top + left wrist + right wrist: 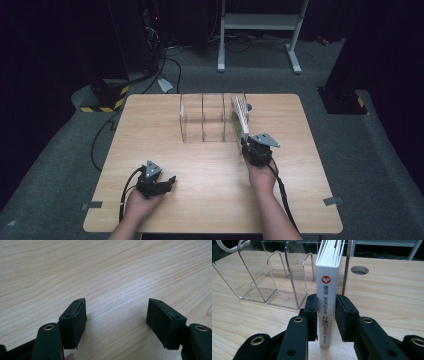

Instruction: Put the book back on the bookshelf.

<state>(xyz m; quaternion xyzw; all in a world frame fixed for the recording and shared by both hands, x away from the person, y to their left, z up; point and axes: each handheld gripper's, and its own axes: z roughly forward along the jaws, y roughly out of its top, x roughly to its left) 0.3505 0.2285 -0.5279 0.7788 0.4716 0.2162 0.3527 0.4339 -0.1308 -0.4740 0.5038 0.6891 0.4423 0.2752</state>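
The right gripper (pixel 326 315) gripped a white book (pixel 327 297) by its spine — the book stood upright in the rightmost slot of the clear rack (pixel 274 277), at the rack's near edge. The left gripper (pixel 116 322) rested on the wooden table (pixel 105 270), well to the near left of the rack, its jaws spread wide around nothing.

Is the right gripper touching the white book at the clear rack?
Touching. In the right gripper view, the right gripper has both black pads pressed flat against the spine sides of the white book, with no gap on either side.
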